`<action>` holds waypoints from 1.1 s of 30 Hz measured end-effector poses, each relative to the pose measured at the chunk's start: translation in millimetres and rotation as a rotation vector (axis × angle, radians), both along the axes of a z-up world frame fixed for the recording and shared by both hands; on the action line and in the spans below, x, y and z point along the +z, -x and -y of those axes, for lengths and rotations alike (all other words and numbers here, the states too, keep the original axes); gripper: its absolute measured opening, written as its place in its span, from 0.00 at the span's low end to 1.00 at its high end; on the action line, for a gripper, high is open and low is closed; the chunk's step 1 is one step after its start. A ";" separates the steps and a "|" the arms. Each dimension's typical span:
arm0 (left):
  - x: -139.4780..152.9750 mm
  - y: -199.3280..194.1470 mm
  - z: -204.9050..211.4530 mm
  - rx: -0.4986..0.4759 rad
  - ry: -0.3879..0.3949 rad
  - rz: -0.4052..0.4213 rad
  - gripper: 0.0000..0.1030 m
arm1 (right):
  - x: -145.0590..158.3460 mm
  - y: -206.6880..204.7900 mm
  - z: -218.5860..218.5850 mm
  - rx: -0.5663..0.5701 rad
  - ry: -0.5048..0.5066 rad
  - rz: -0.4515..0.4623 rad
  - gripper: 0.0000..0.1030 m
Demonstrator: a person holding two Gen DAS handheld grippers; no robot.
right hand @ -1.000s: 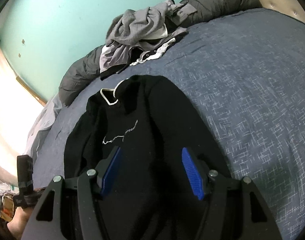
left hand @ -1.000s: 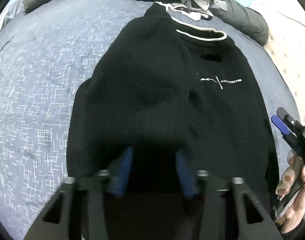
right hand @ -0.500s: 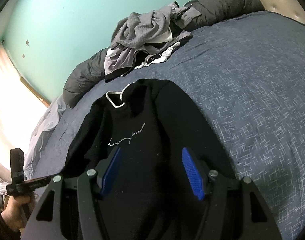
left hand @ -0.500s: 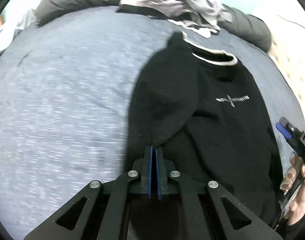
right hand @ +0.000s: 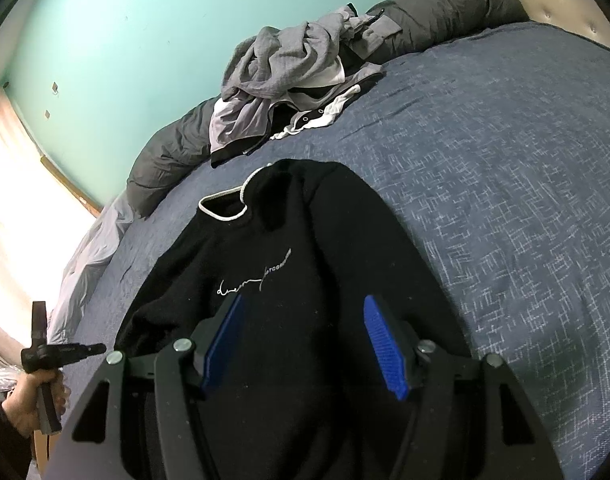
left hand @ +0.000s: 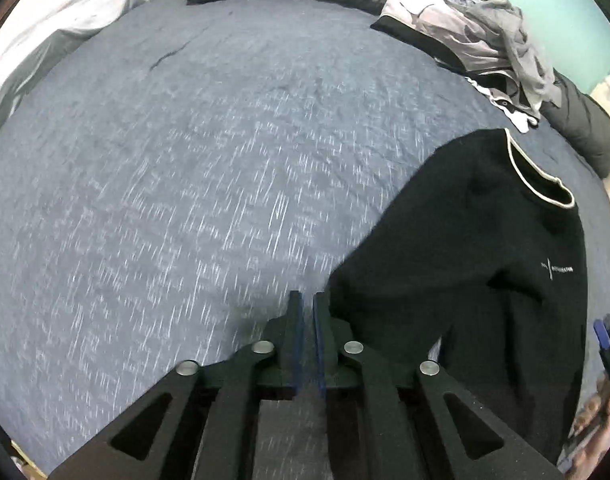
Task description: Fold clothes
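Black knit sweater with white-edged collar (right hand: 289, 300) lies flat on my blue flecked bedspread (left hand: 185, 200), one side folded inward; my left gripper (left hand: 307, 320), pinched nearly closed and now empty, has swung leftward off it; my right gripper (right hand: 305, 344) hovers wide open, suggesting the next fold.

The left wrist camera looks down along its claw (left hand: 308, 320) at the bed (left hand: 185, 180), with the black sweatshirt (left hand: 485, 260) at 3 o'clock. The right wrist camera sits close above the same sweatshirt (right hand: 289, 280), facing the clothes pile (right hand: 289, 76) at 12 o'clock.
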State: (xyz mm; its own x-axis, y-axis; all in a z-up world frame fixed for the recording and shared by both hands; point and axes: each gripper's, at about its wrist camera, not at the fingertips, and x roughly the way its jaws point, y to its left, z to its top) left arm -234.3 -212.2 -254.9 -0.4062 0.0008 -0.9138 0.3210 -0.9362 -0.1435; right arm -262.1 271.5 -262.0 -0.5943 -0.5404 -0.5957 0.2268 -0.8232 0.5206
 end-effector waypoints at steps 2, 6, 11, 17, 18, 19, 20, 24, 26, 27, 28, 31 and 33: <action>0.3 -11.7 -5.2 -0.018 -0.038 0.003 0.24 | -1.0 0.0 0.5 0.001 0.000 0.004 0.61; 0.2 -27.6 -32.5 -0.080 -0.095 0.013 0.40 | -0.9 -0.9 1.5 0.000 0.001 0.006 0.61; -20.4 -21.1 -76.5 -0.194 -0.104 0.091 0.55 | 1.3 -3.6 4.3 0.001 0.002 -0.004 0.61; -45.3 -18.9 -86.8 -0.199 -0.080 0.142 0.52 | 2.2 -3.2 6.4 0.012 0.011 -0.004 0.61; -47.6 -19.4 -86.6 -0.200 -0.071 0.145 0.49 | 2.2 -3.4 6.1 0.010 0.012 -0.004 0.61; -50.0 -19.8 -86.4 -0.201 -0.063 0.148 0.35 | 2.0 -3.0 5.6 0.008 0.014 -0.002 0.61; -52.3 -20.2 -86.2 -0.202 -0.054 0.151 0.20 | 1.6 -2.5 5.1 0.006 0.017 0.000 0.61; -52.6 -23.8 -81.3 -0.212 -0.044 0.152 0.03 | -0.1 -1.8 4.7 0.001 0.025 0.009 0.61; -47.5 -26.8 -77.9 -0.217 -0.041 0.142 0.03 | -0.5 -2.0 5.0 0.002 0.028 0.012 0.61; -42.8 -28.5 -75.2 -0.217 -0.032 0.134 0.03 | -0.6 -2.2 5.4 0.004 0.028 0.012 0.61; -38.2 -30.2 -72.2 -0.217 -0.023 0.126 0.03 | -0.4 -2.6 6.0 0.005 0.027 0.012 0.61; -21.7 -33.7 -53.9 -0.190 -0.003 0.104 0.03 | 0.1 -3.3 7.0 0.009 0.026 0.011 0.61; -11.3 -37.0 -36.5 -0.161 0.015 0.095 0.03 | 0.4 -3.5 7.2 0.011 0.027 0.010 0.61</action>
State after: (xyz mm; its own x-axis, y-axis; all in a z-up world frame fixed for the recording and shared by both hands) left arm -197.2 -175.7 -266.2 -0.3139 0.0451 -0.9484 0.1787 -0.9782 -0.1057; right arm -258.6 264.2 -261.6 -0.5824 -0.5631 -0.5863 0.2305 -0.8061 0.5451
